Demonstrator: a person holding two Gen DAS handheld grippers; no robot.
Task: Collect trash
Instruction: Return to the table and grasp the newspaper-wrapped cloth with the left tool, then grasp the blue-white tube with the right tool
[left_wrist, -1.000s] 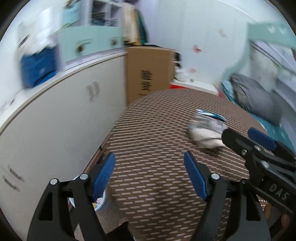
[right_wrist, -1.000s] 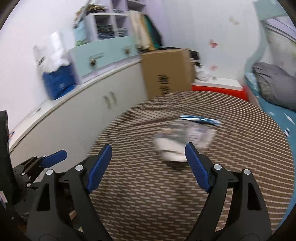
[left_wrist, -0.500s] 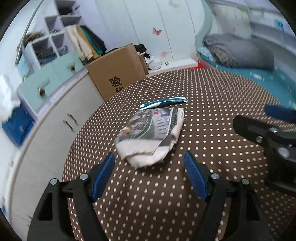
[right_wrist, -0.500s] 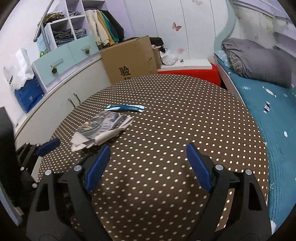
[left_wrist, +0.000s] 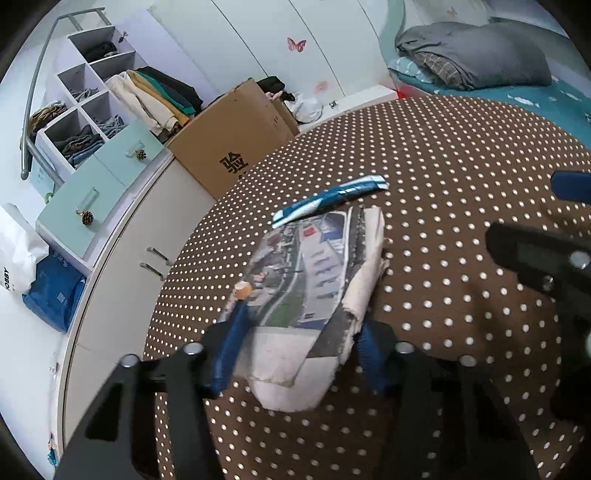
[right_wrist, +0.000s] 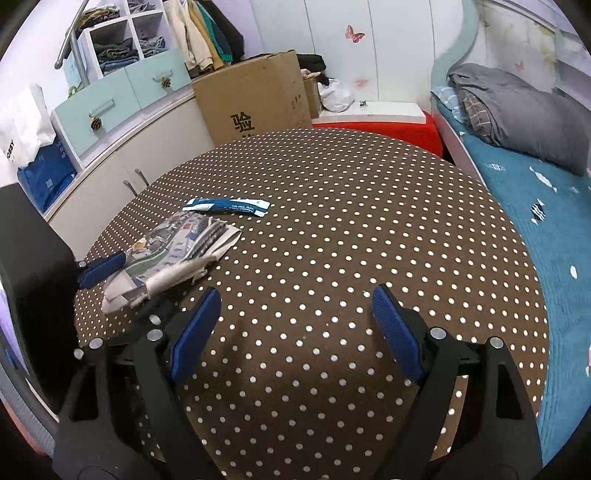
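Observation:
A folded newspaper (left_wrist: 306, 280) lies on the left part of the round table with the brown dotted cloth (right_wrist: 332, 221). My left gripper (left_wrist: 301, 350) straddles its near end; the jaws are closing and both blue pads touch the paper's sides, which bunch up slightly. In the right wrist view the newspaper (right_wrist: 177, 251) shows with the left gripper (right_wrist: 129, 284) on it. Just beyond lies a flat blue-and-white wrapper (left_wrist: 328, 201) (right_wrist: 227, 206). My right gripper (right_wrist: 291, 325) hovers open over bare cloth, to the right of the paper, with nothing between its fingers; it also shows at the right edge (left_wrist: 546, 218).
A cardboard box (right_wrist: 255, 99) stands behind the table. A low white cabinet (right_wrist: 110, 162) with mint drawers runs along the left, a blue bag (left_wrist: 55, 291) on it. A bed with teal cover (right_wrist: 535, 206) borders the right, a red bench (right_wrist: 388, 129) at the back.
Both grippers swung in over the table and dropped lower. The left gripper moved forward onto the newspaper and its jaws narrowed around it. The right gripper stayed open.

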